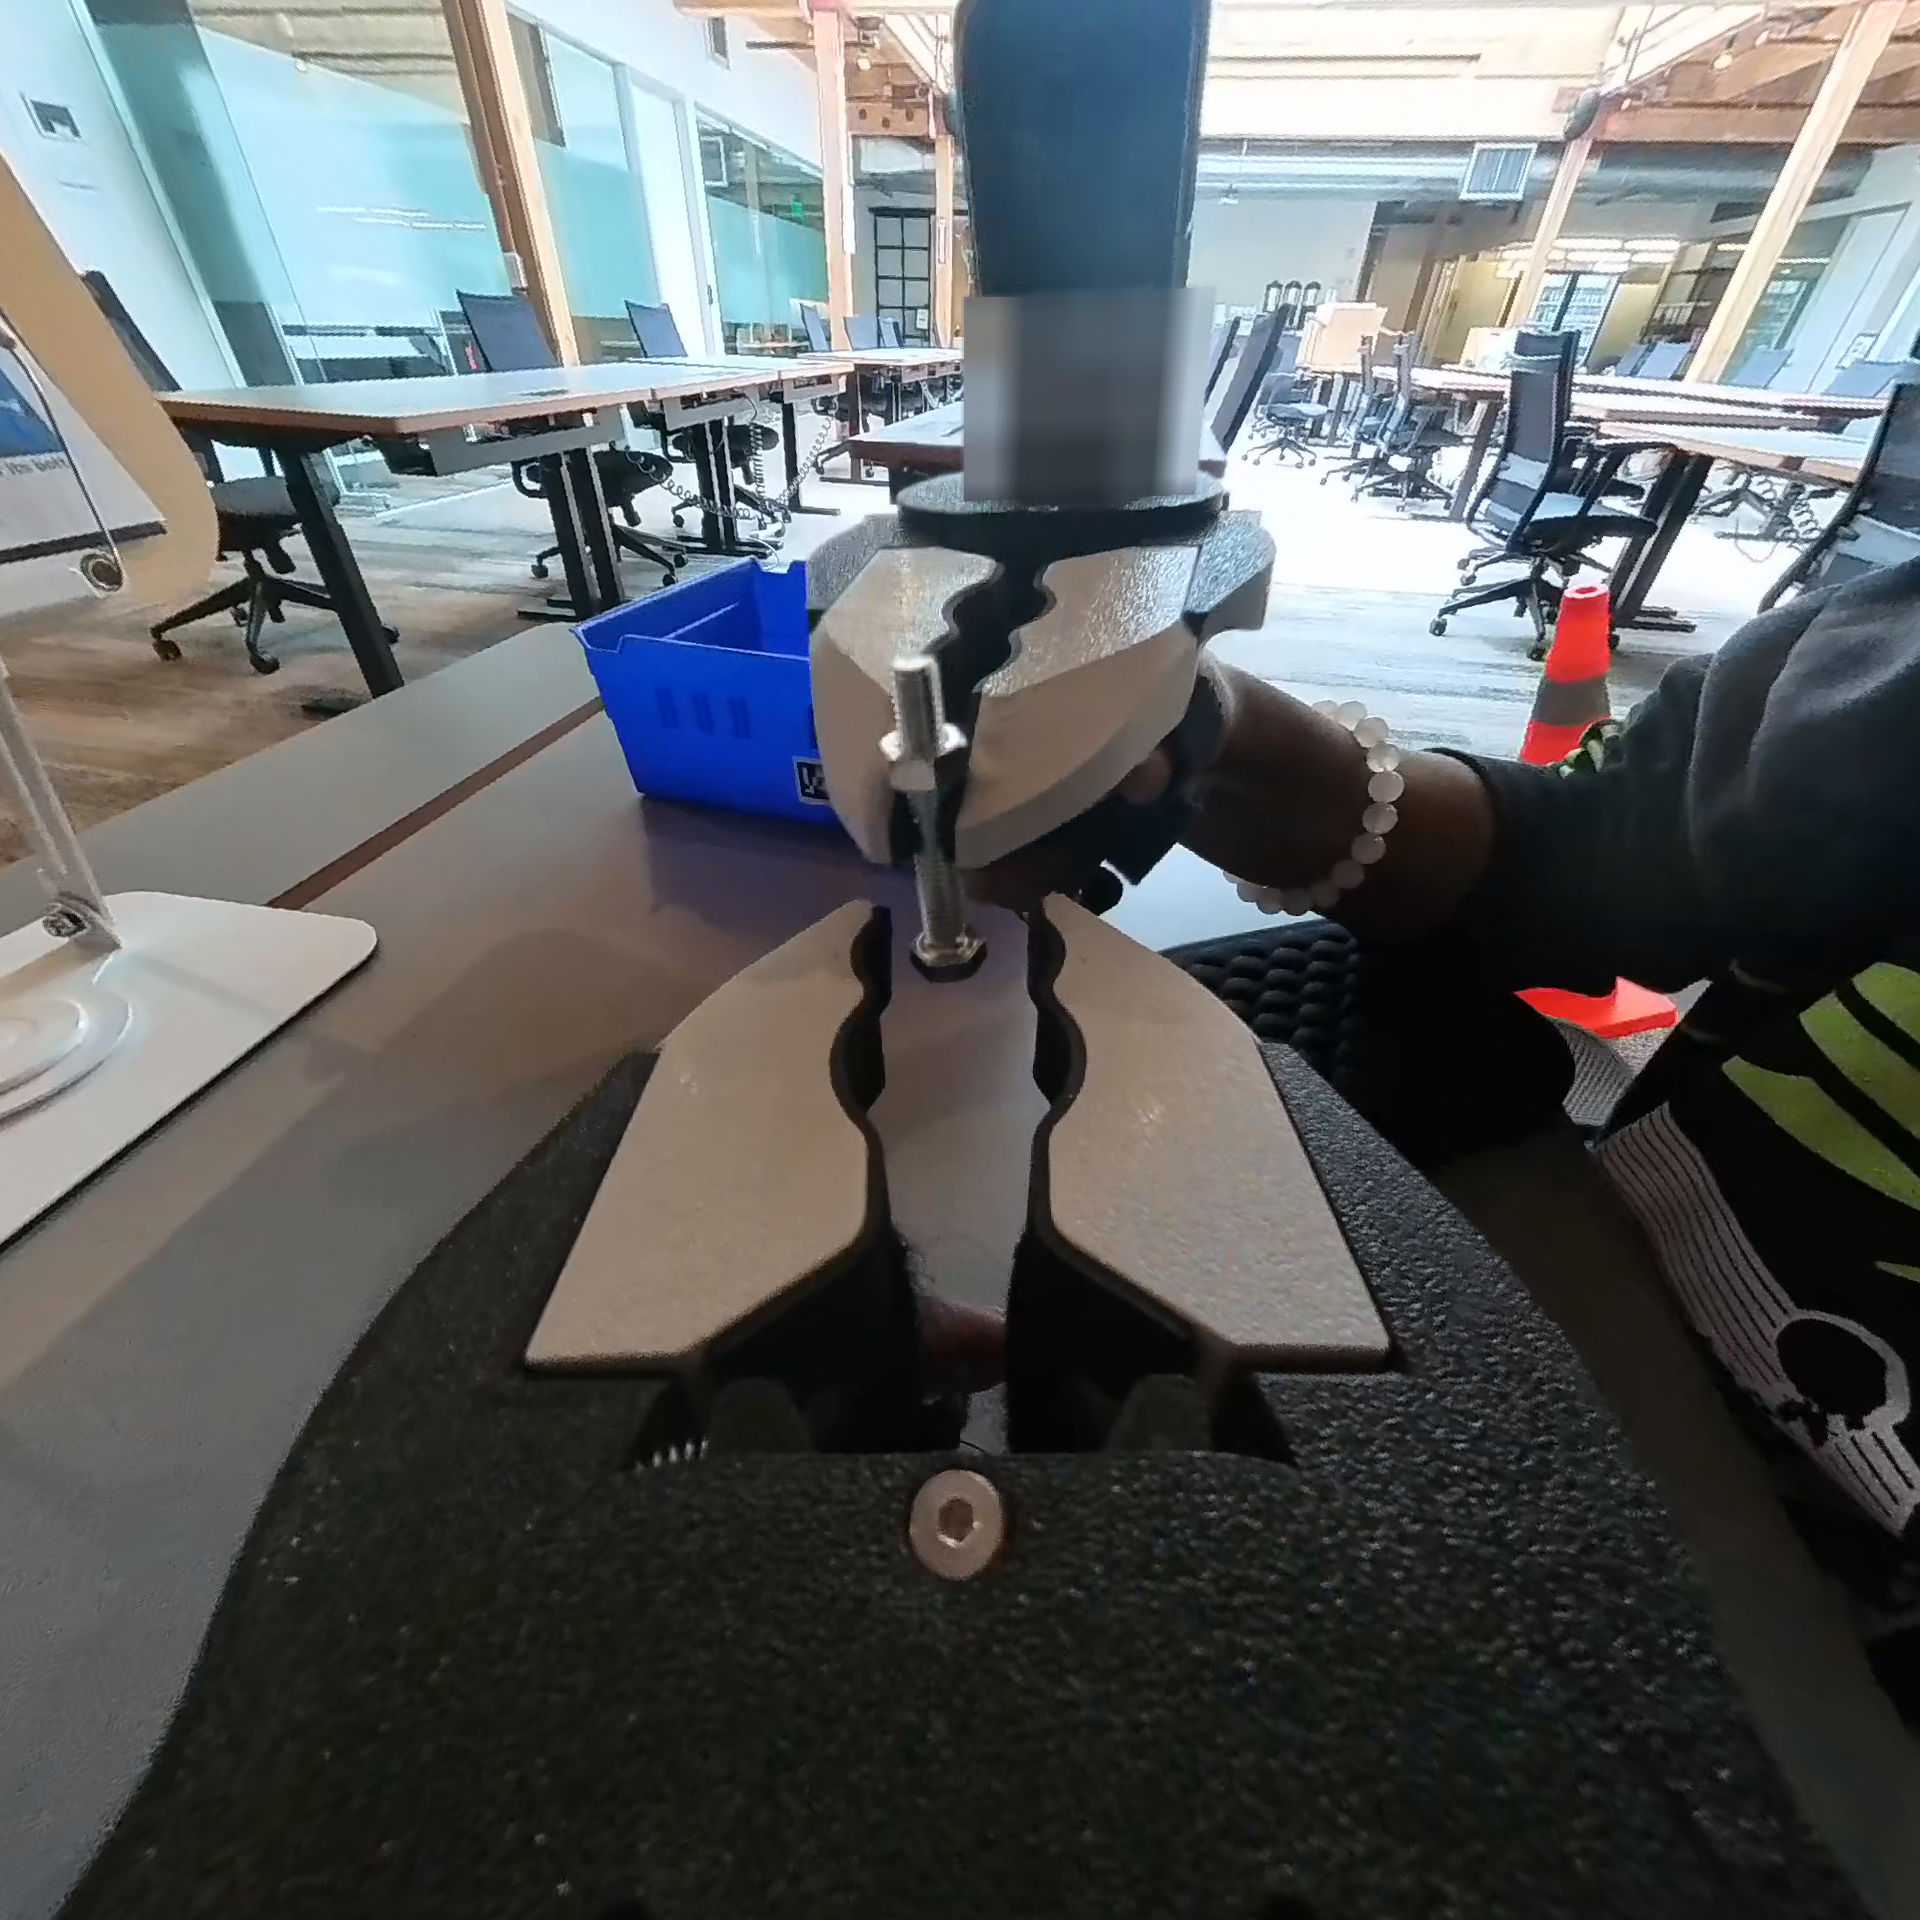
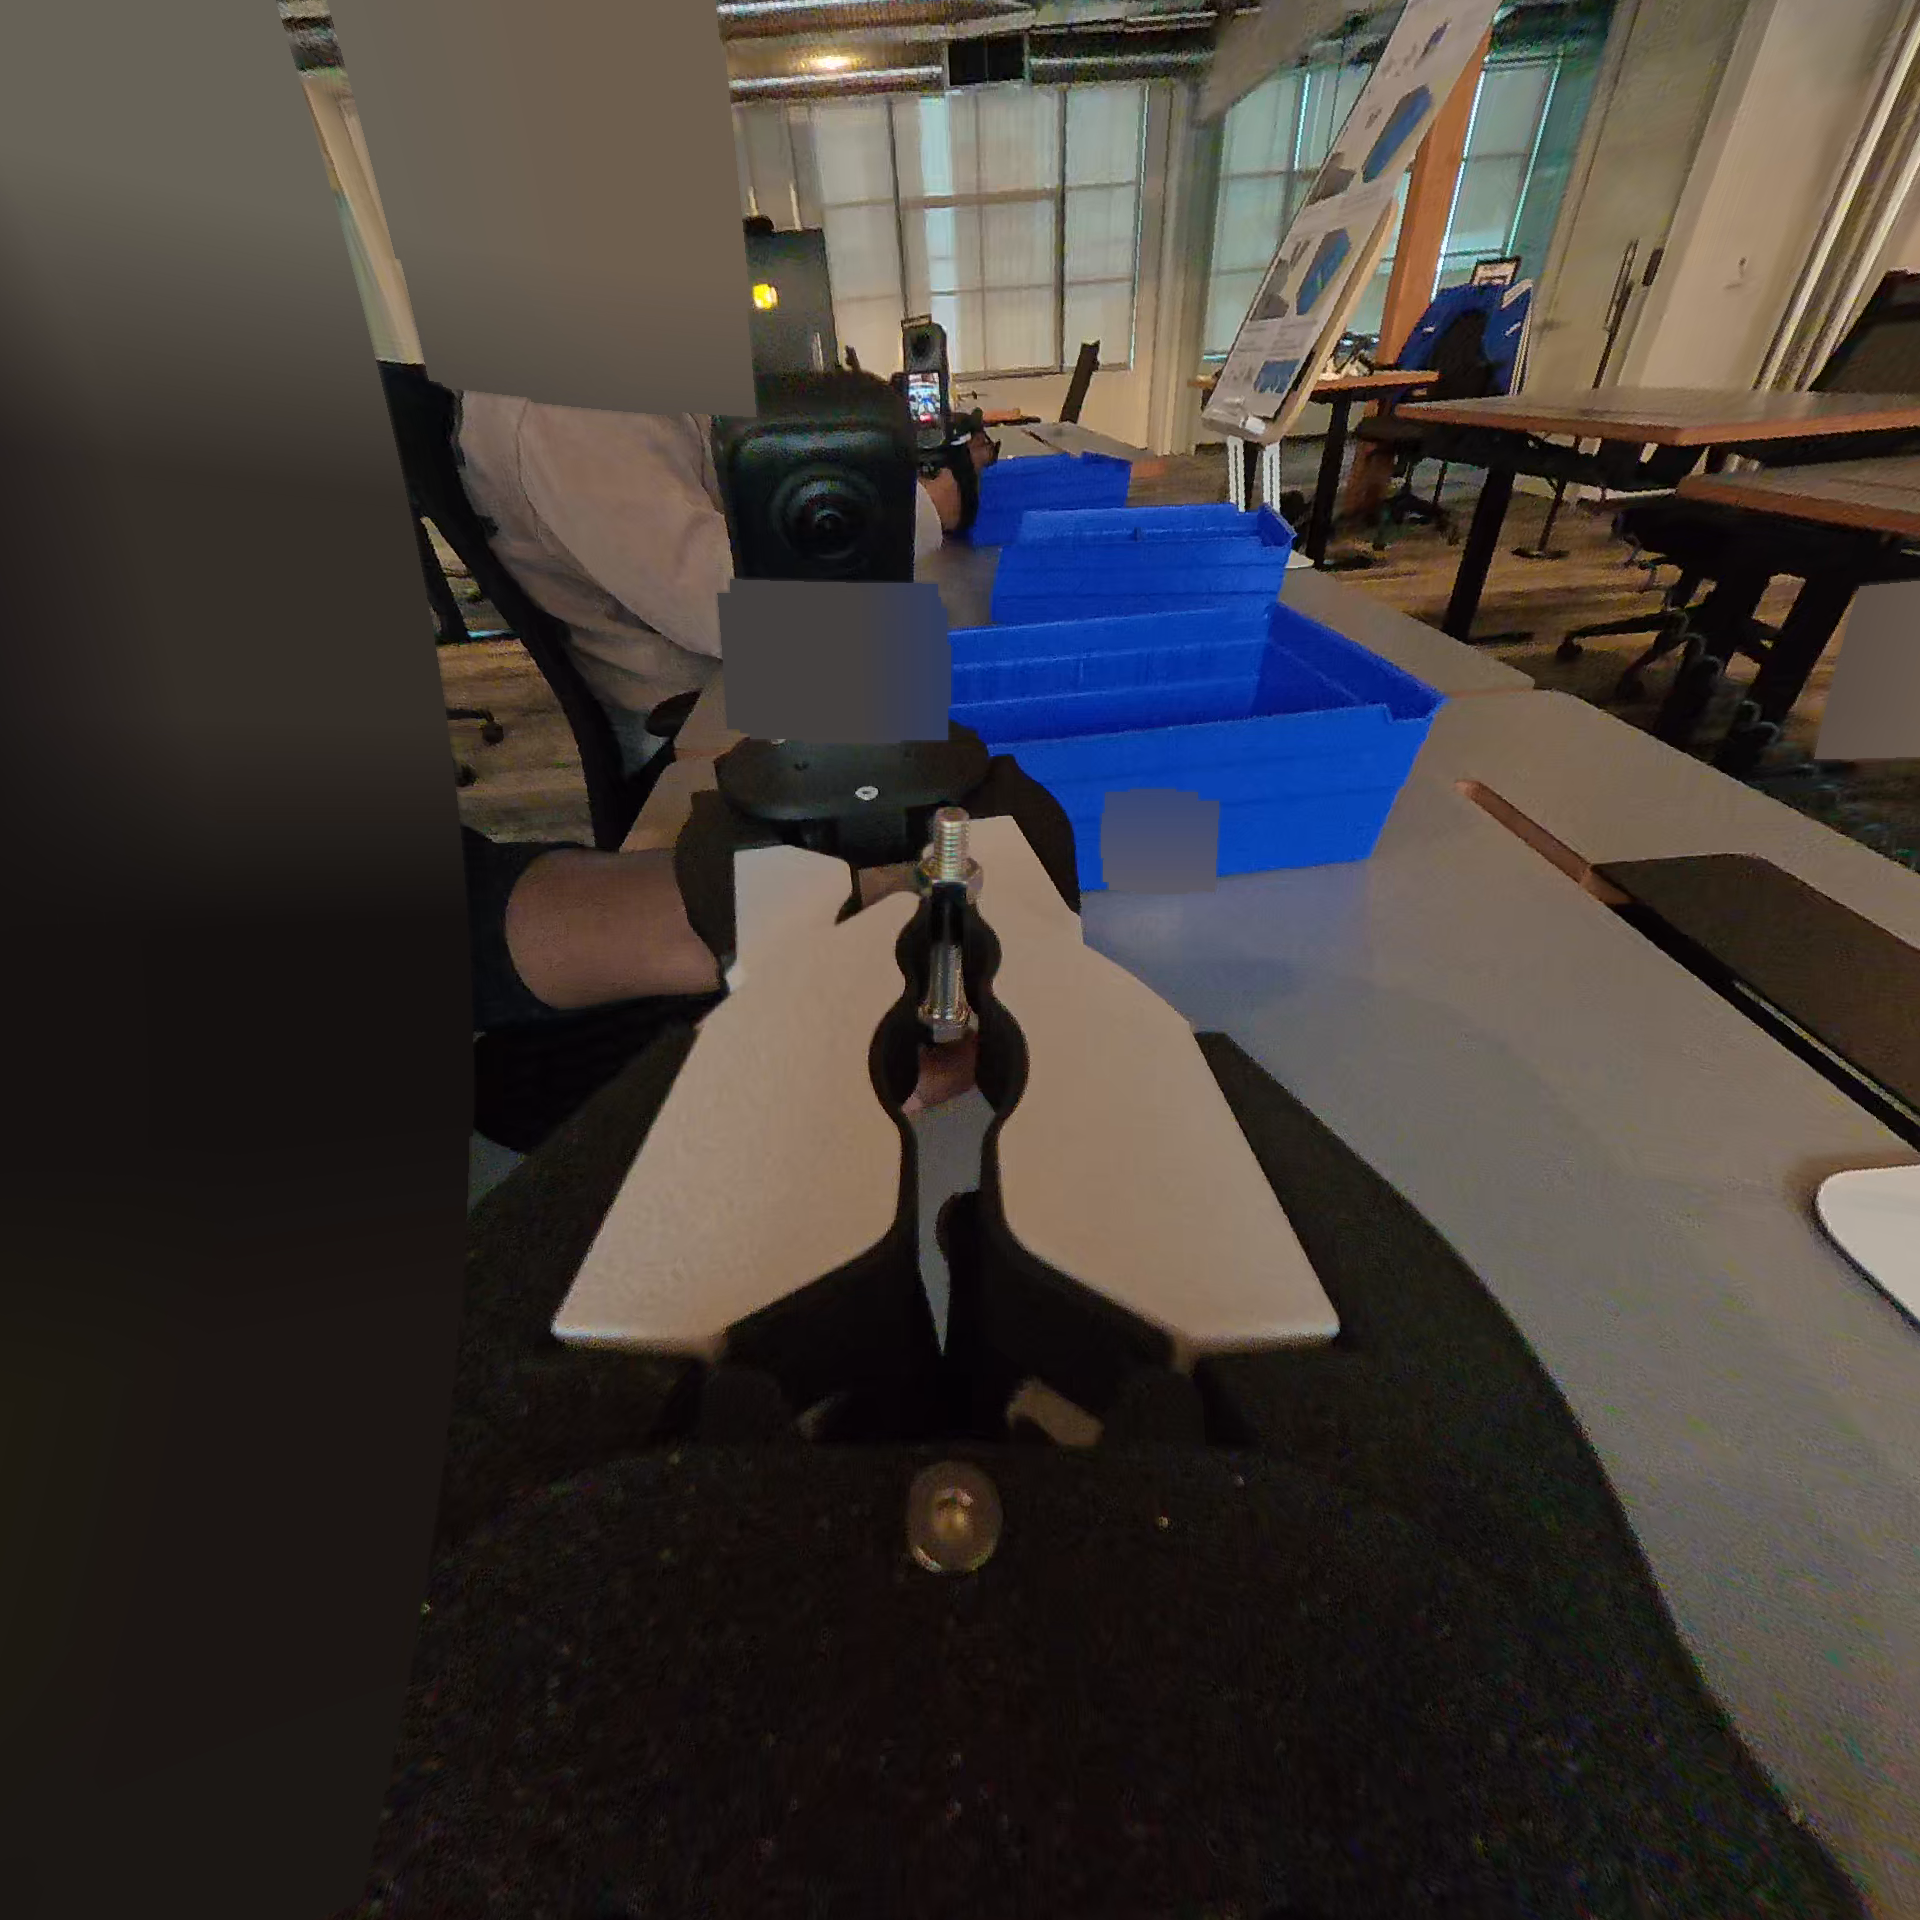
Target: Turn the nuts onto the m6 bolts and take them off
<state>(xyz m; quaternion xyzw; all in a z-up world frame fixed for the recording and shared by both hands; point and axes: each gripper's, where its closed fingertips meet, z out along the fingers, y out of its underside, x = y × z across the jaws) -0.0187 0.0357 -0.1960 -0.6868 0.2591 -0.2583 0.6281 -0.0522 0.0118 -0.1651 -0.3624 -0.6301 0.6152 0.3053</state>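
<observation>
Right gripper [image 2: 948, 935]: clamped on the shank of the bolt [image 1: 928, 831], both pads pressing on the thread. The bolt stands upright, hex head down on the table [image 1: 468, 935], threaded end up. Left gripper [image 1: 956, 935]: jaws apart, holding nothing; the bolt head sits between its fingertips with a gap to each pad.

Nut [image 1: 921, 750]: on the thread a short way below the bolt's top end, just above the right gripper's pads.

Progress, judged: the nut is threaded on and not yet off. From one moment I cannot tell whether it is travelling down or up. Either way, removal of this nut is outstanding; no other bolts or nuts are visible, so the remaining count is unknown.

Room, left wrist view: blue bin [image 1: 707, 707] at 11 o'clock from the bolt, near but apart. White stand base [image 1: 208, 977] at 9 o'clock, well apart. At 3 o'clock is the hand [image 1: 1299, 790] carrying the right gripper. The table edge runs toward 4 o'clock, with a black mesh chair [image 1: 1278, 987] past it. Open tabletop lies from 7 to 9 o'clock.
</observation>
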